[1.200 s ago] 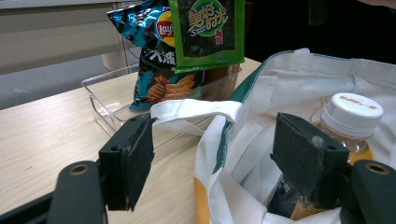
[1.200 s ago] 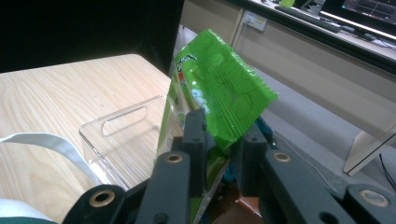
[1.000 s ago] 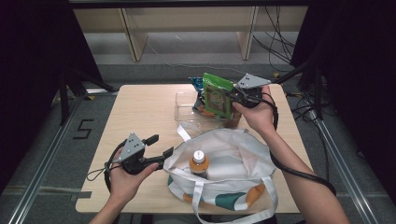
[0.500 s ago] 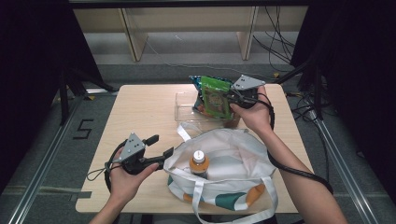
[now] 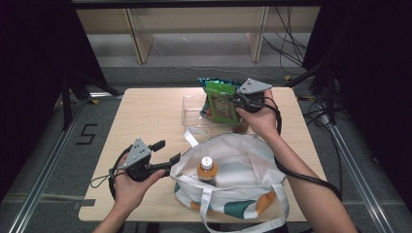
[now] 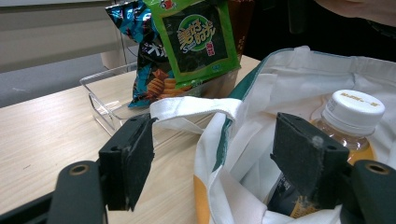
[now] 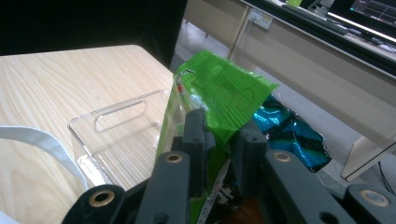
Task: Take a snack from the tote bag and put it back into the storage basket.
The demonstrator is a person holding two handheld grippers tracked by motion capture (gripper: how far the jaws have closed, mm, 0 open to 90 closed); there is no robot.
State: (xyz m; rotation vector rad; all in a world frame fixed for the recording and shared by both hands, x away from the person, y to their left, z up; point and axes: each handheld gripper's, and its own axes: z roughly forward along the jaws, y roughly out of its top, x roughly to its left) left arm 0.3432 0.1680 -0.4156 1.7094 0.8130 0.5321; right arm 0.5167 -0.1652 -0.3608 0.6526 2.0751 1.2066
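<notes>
Green snack bag [image 5: 221, 101] hangs at 12 o'clock over the clear tray [image 5: 193, 112], pinched at its top edge by my right gripper [image 7: 223, 140], jaws clamped on the crimp. Left gripper [image 5: 165, 153] sits at 8 o'clock, jaws apart, one jaw at the tote bag [image 5: 245, 160] rim, not pinching it. Bottle [image 5: 207, 168] stands inside already. I judge best move: lift clear of the blue bag [image 6: 140, 51], swing toward 6, lower beside the bottle; keep the rim spread first.

Even overhead light brightens the table [image 5: 145, 111] while its surroundings stay dark; nearby fingers [image 6: 128, 161] look soft.
</notes>
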